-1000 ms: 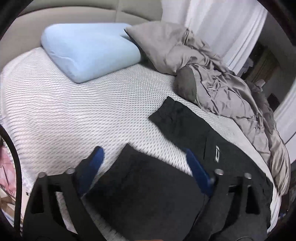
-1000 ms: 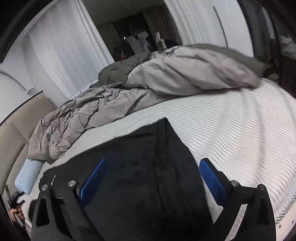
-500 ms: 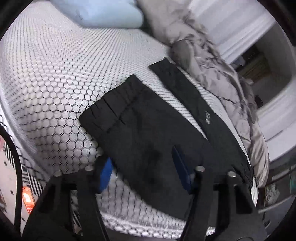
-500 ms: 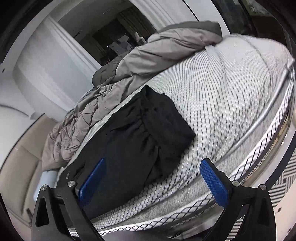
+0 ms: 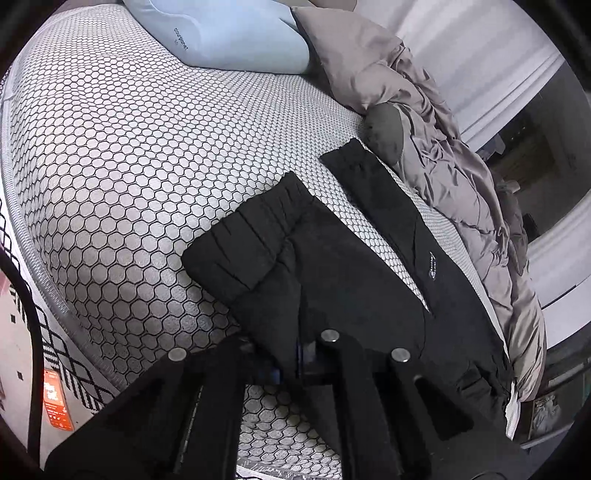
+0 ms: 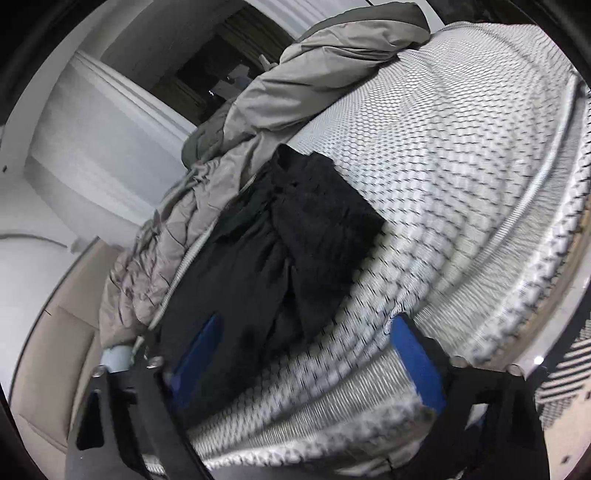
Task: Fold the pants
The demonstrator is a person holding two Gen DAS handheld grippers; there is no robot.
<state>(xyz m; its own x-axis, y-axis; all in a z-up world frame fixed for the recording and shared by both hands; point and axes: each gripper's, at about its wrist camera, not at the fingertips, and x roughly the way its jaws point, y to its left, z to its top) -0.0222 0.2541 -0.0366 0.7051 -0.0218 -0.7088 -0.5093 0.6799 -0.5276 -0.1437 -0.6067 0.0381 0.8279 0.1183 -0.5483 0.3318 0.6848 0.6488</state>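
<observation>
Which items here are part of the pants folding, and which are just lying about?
Part of the job: pants, left gripper shut on their near edge, right gripper open over the mattress.
Lying about: pillow, duvet, curtains.

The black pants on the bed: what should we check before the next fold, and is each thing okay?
1. Left gripper pinching the black pants: ok, shut on the near edge.
2. Right gripper holding cloth: not ok, open, holding nothing.
3. Pant legs together: not ok, spread apart.
4. Grey duvet off the pants: cannot tell; it lies against them.
5. Mattress space beside them: ok.
</observation>
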